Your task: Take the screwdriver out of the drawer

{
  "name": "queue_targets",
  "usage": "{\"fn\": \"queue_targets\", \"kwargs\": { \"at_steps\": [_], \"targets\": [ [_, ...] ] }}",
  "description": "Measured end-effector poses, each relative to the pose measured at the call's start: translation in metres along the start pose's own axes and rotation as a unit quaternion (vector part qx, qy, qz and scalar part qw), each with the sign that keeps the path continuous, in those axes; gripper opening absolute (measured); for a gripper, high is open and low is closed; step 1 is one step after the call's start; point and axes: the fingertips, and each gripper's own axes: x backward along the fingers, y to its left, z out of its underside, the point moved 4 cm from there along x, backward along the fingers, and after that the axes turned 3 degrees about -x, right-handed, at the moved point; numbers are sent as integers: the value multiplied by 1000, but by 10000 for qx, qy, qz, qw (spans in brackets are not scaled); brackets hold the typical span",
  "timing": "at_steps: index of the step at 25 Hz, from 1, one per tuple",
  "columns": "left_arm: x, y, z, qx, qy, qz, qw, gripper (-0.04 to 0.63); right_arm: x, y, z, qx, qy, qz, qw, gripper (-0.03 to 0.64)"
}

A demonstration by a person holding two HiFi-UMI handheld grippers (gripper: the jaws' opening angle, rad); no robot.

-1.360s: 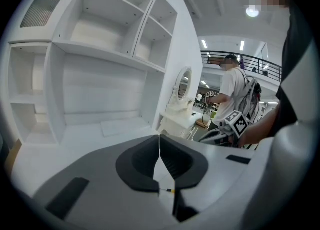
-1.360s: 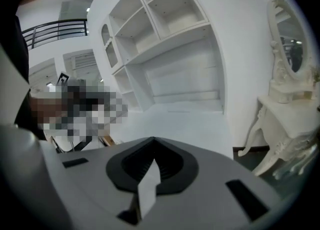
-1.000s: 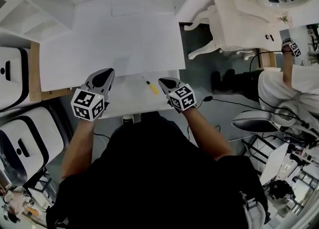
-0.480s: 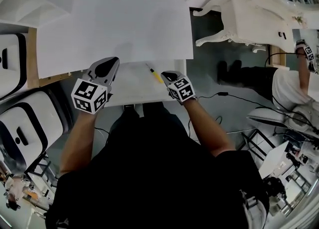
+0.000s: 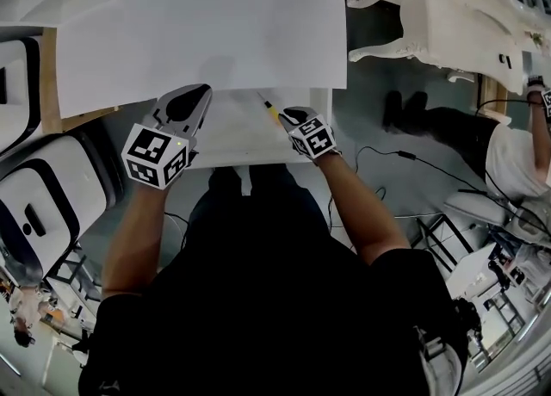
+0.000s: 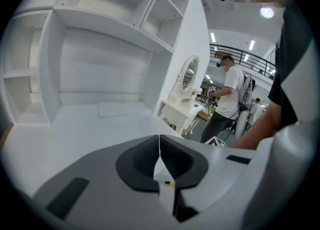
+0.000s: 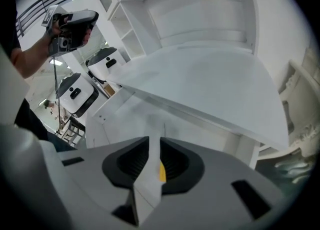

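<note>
Far left, head view: two rounded white-and-black units on the floor beside the white desk. A wooden strip shows along the desk's left side.

Left gripper: hangs over the left part of the open drawer, nose at the desk's front edge, marker cube toward the person. In its own view the left gripper has its jaw tips pressed together with nothing between them. Lower down, through the slit behind the tips, a small bit of the yellow and black screwdriver shows.

Drawer: pulled out under the desk top, white floor bare apart from the tool.

Screwdriver: lies flat in the right part of the drawer, yellow handle toward the person, thin shaft angled toward the desk edge.

Right gripper: just beside the handle, on its right. In its own view the right gripper has its jaws a narrow gap apart; the yellow handle shows in that gap, close to the right-hand jaw, with white drawer floor beside it. The jaws are not clamped on it.

Right: cables on the dark floor, an ornate white table, and at the edge another person in a white shirt.
</note>
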Motion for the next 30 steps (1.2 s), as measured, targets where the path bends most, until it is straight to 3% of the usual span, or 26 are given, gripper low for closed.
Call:
{"fn": "queue_targets", "kwargs": {
  "at_steps": [17,26,30],
  "targets": [
    [-27,7,41,247,200,47,9995,21,-68,-9,36,662,930,-22,9935,125],
    [-40,4,50,256,244,113,9993,21,-84,-17,46,706,1140,108,9909,129],
    [-42,4,55,232,277,168,9992,21,-93,-16,47,1008,1281,155,9865,129]
  ]
}}
